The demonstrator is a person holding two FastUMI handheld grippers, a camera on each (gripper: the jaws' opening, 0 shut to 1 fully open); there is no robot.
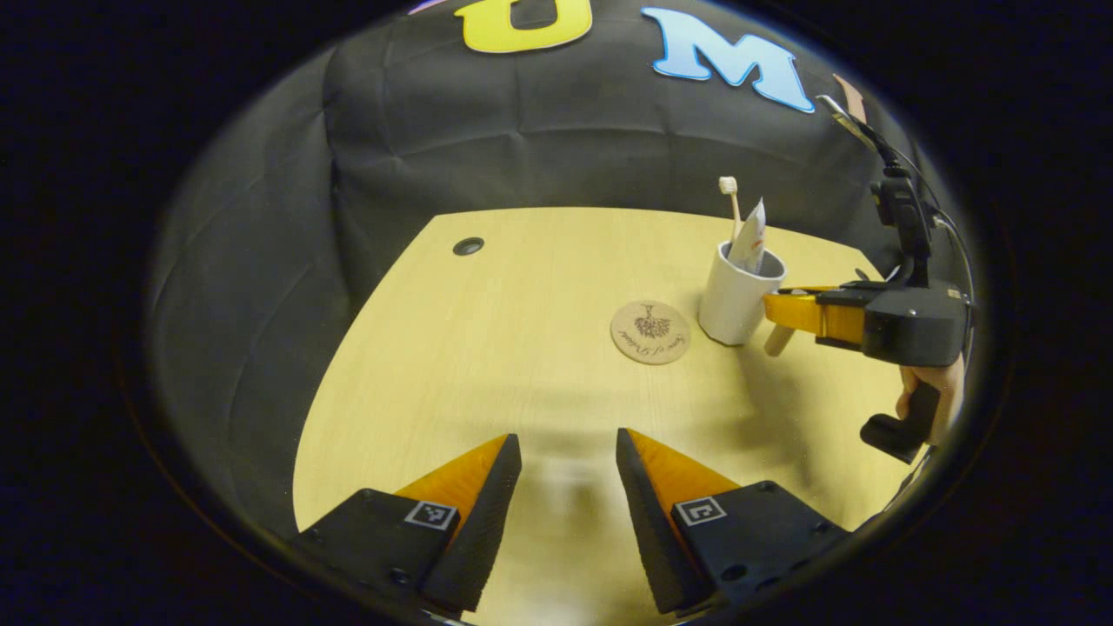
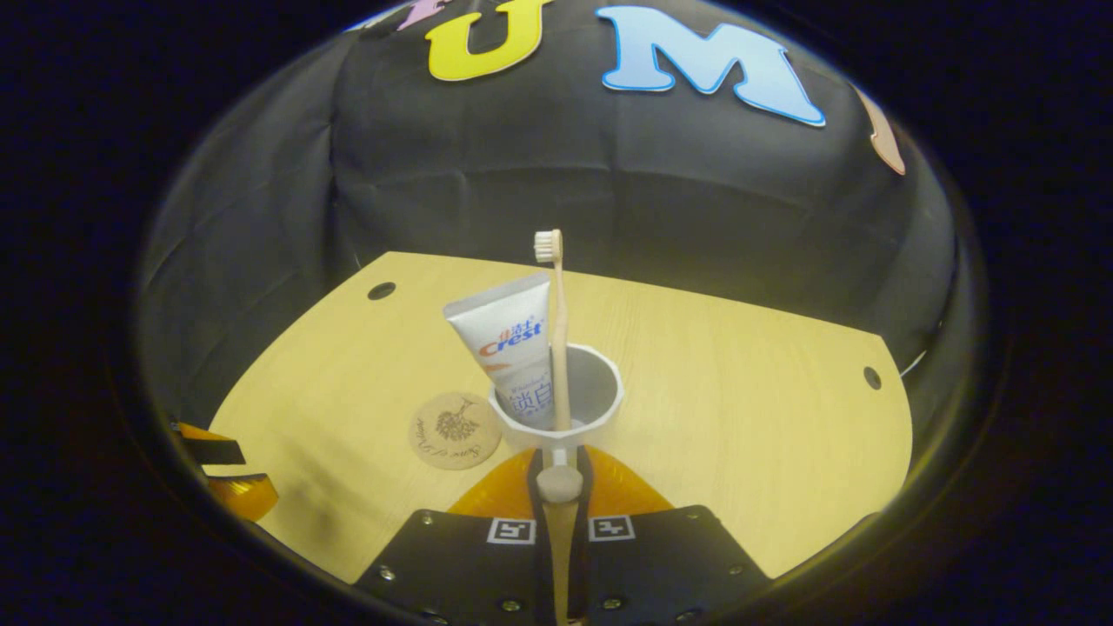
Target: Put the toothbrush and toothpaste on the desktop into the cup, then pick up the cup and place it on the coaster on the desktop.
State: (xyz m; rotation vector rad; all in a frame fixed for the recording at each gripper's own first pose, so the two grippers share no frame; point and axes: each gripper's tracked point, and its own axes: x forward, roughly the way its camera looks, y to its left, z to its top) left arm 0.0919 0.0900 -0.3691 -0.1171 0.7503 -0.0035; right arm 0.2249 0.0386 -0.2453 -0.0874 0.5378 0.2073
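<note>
The white faceted cup (image 2: pixel 556 402), holding a wooden toothbrush (image 2: pixel 556 330) and a white toothpaste tube (image 2: pixel 513 348), stood on the pale wood-grain worktop (image 1: pixel 487 348) beside the round cork coaster (image 1: pixel 650 331), its wooden handle (image 2: pixel 559 487) clamped in the right claw (image 2: pixel 558 474), while the left claw (image 1: pixel 567 469) gaped wide.

one cup (image 2: pixel 556 402), one toothbrush (image 2: pixel 557 330), one toothpaste (image 2: pixel 515 348), one coaster (image 2: pixel 455 430)

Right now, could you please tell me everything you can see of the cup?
The cup is white, matte, faceted, with an open top and a wooden handle. It stands upright on the desktop, beside the coaster, not on it. The toothpaste and toothbrush stand inside. The right gripper fingers clamp its handle.
</note>
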